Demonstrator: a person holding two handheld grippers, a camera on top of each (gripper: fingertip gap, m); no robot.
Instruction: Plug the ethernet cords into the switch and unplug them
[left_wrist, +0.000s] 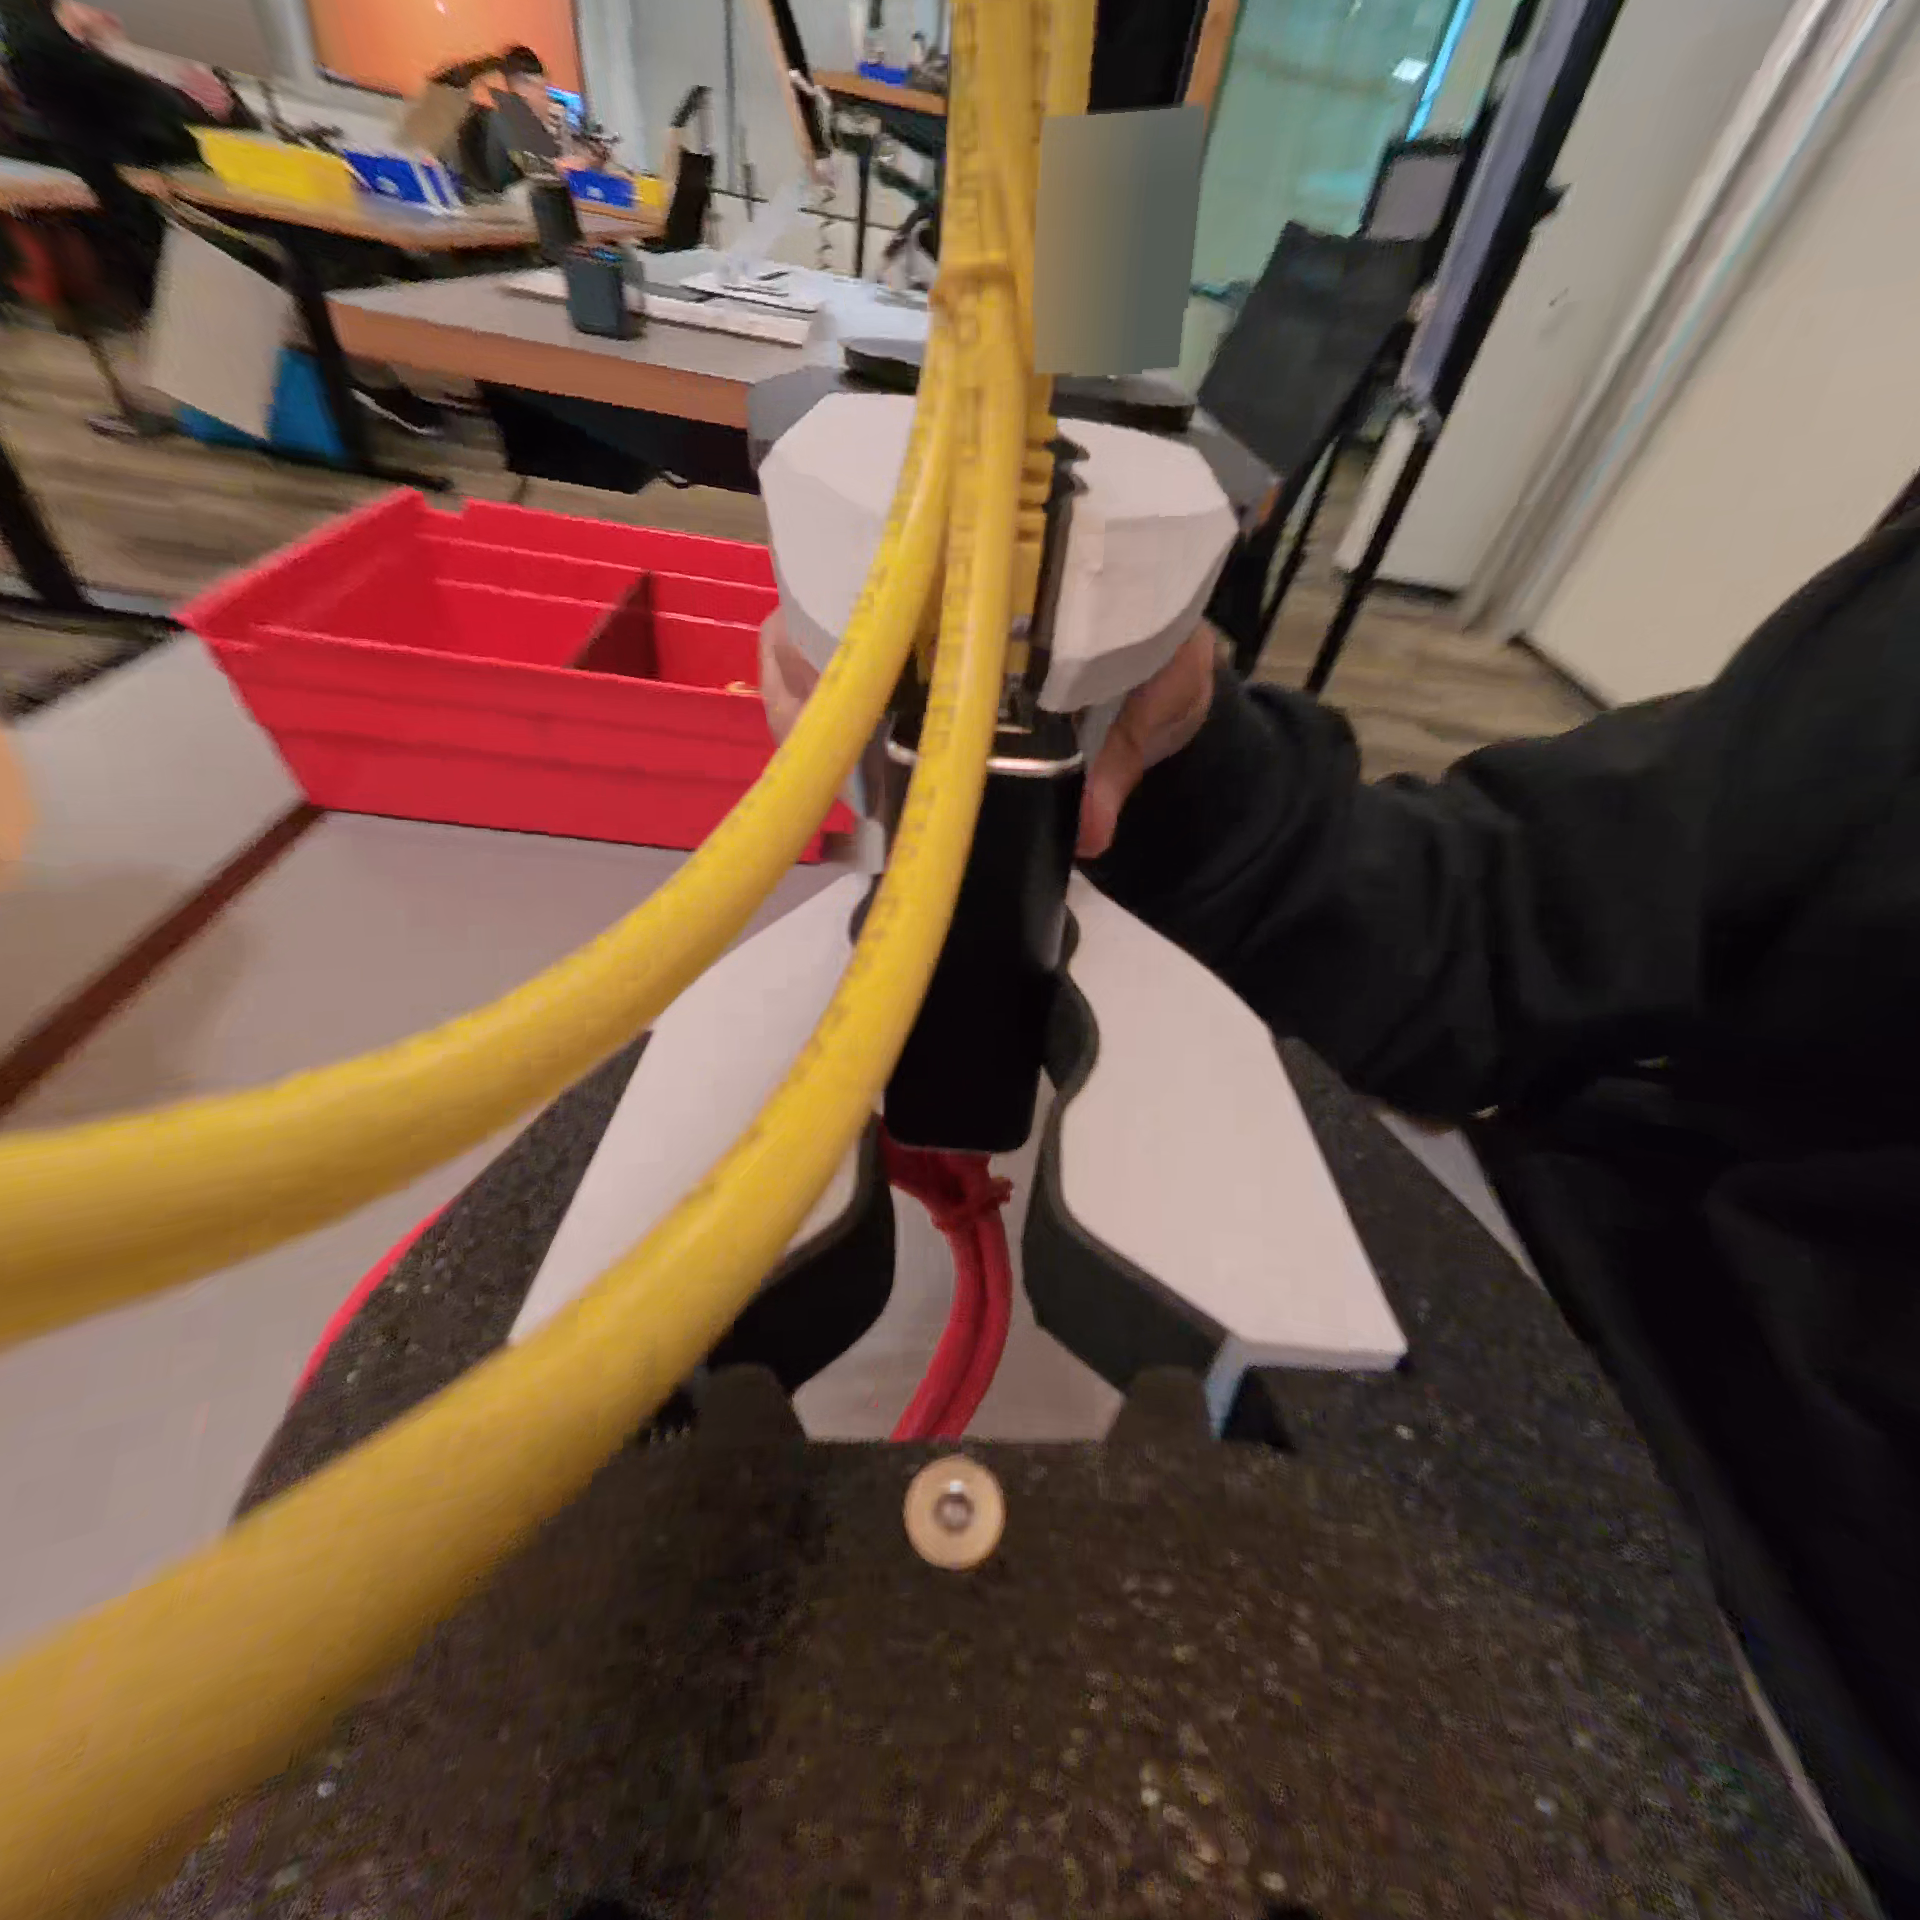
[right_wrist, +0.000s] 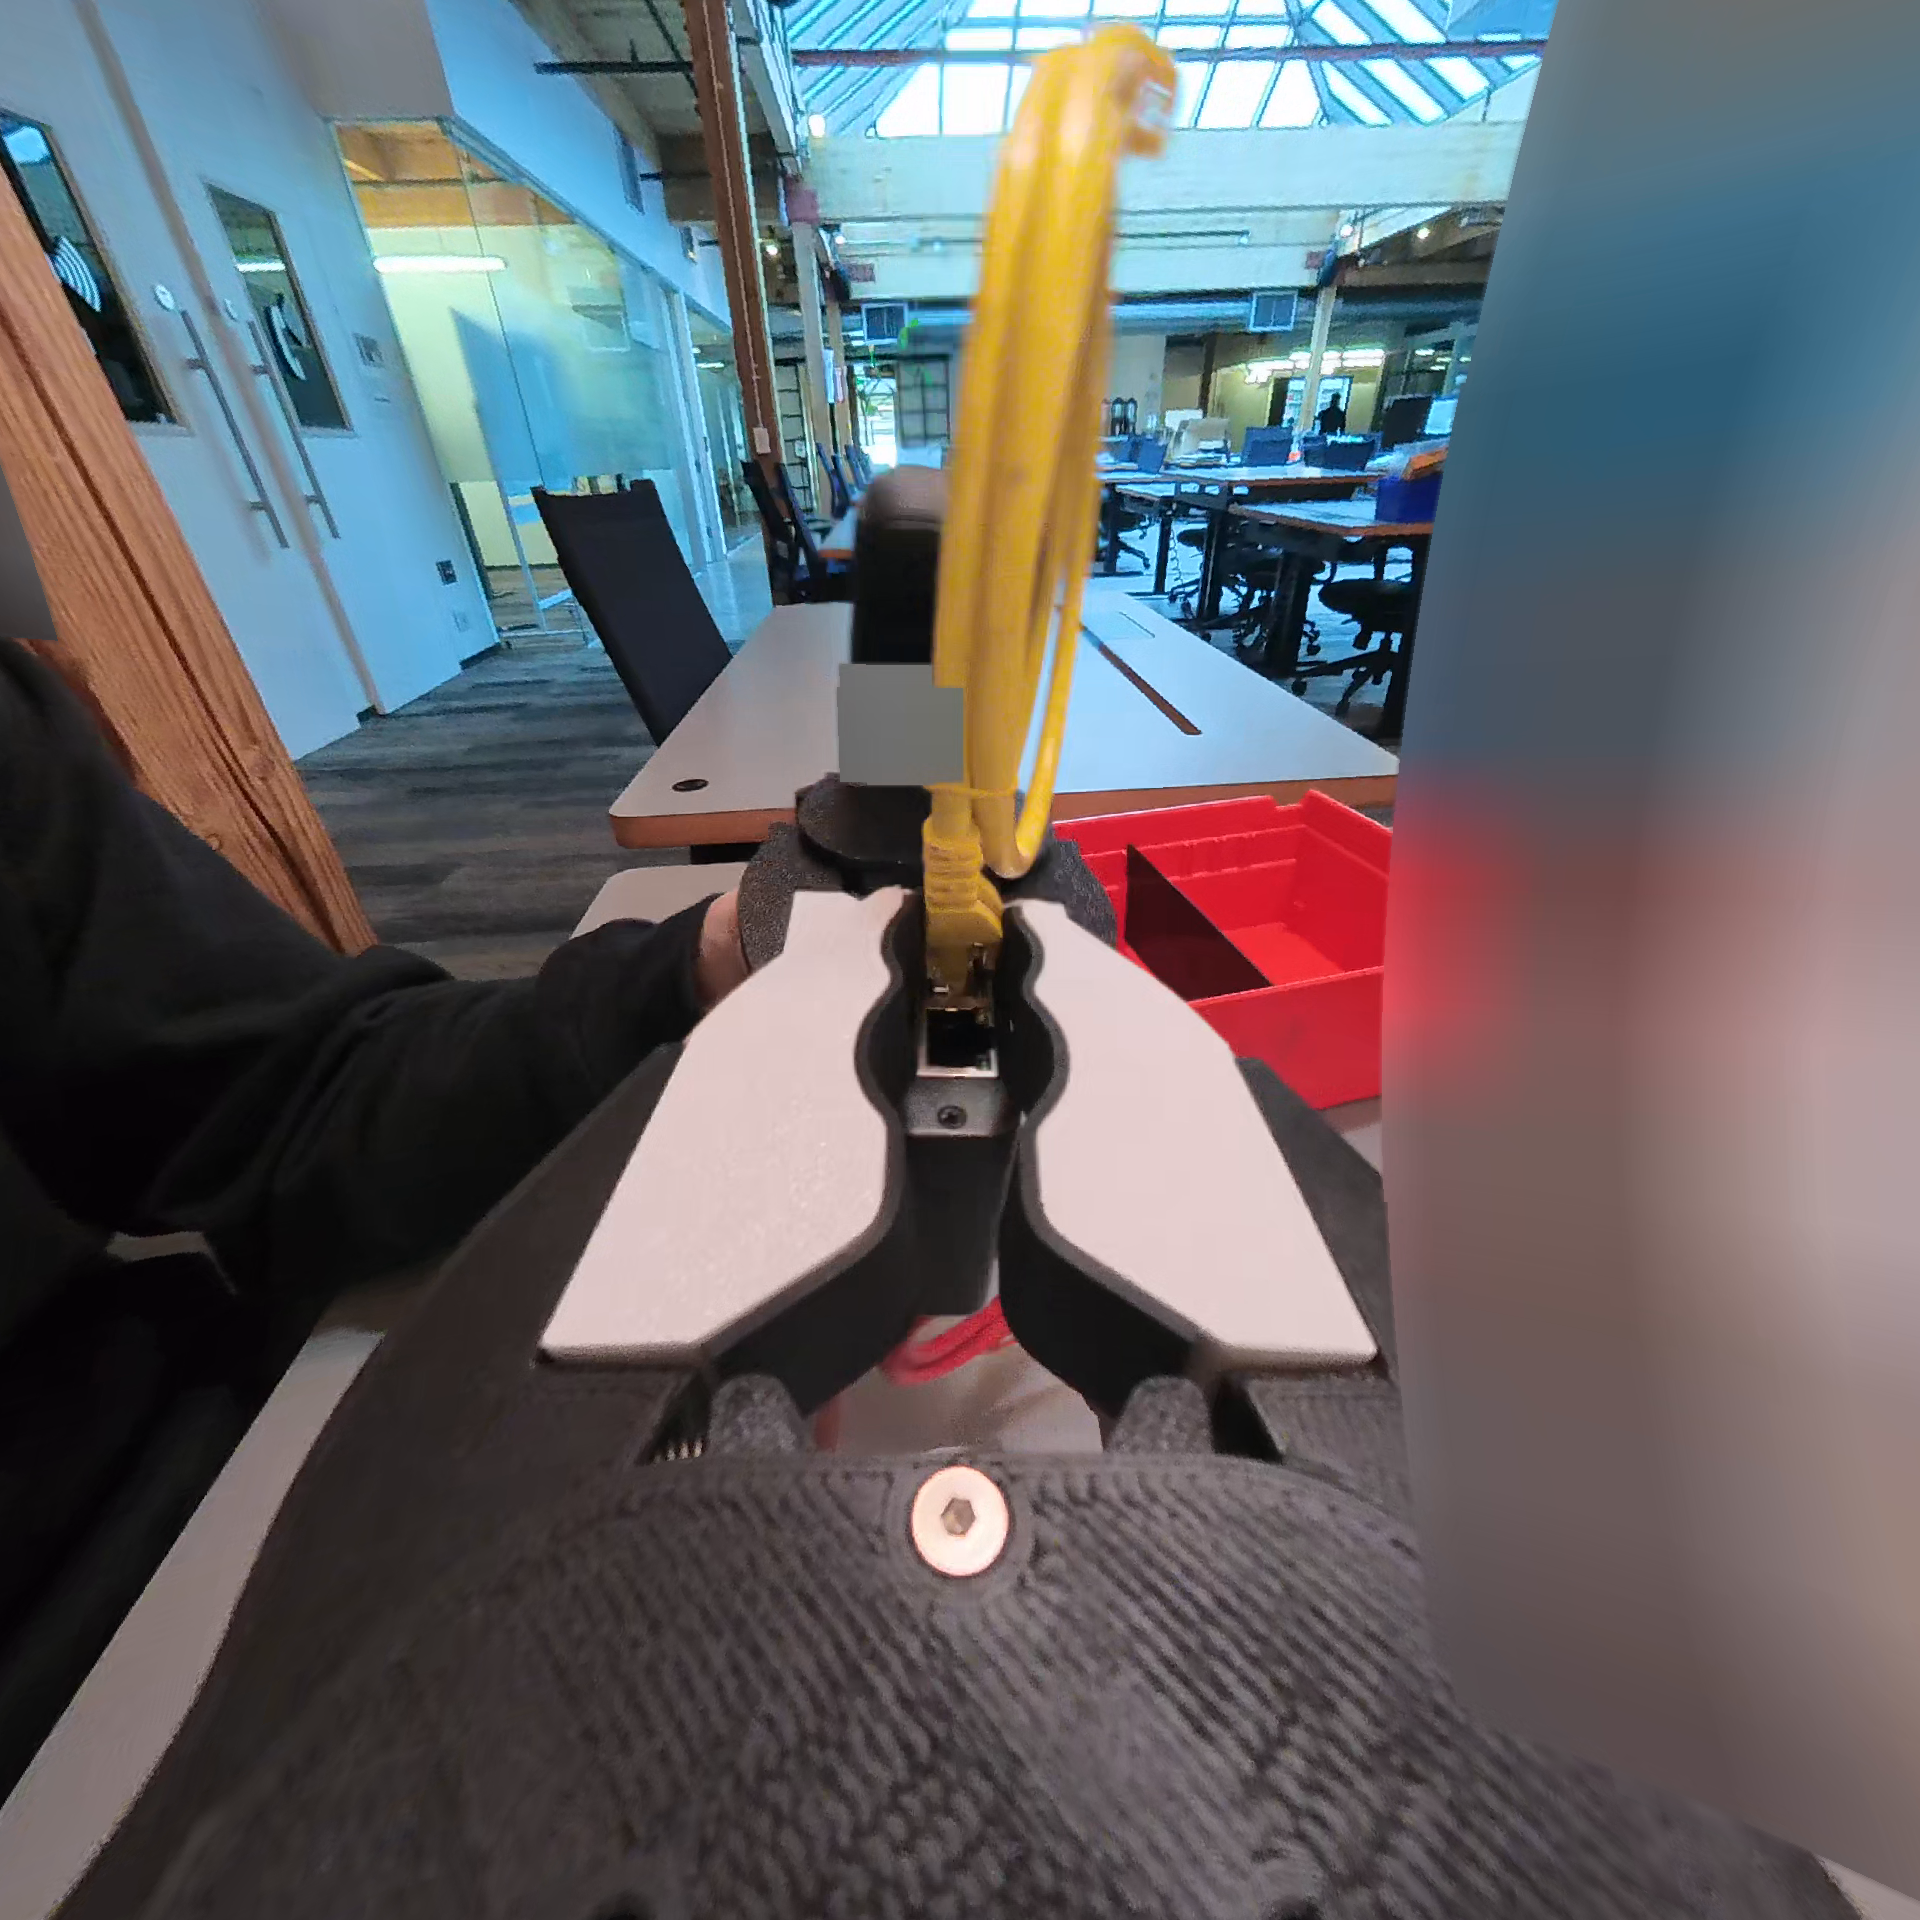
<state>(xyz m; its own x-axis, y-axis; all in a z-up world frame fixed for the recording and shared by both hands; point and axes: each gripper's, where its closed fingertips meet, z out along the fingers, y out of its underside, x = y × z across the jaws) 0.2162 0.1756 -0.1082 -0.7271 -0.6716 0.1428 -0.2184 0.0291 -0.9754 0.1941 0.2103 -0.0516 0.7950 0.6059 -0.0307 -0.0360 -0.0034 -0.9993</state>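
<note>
My left gripper is shut on a black switch and holds it upright above the table. My right gripper is shut on the yellow plug of a yellow ethernet cord, right at the switch's top ports. An open port shows just below the plug. I cannot tell whether the plug is seated. In the left wrist view the right gripper faces me with the plug, and the cord loops over my left fingers.
A red divided bin stands on the grey table behind the grippers; it also shows in the right wrist view. A red cord lies on the table under the switch. A black sleeve holds the right gripper. Tip to tip, the grippers are about 6 cm apart.
</note>
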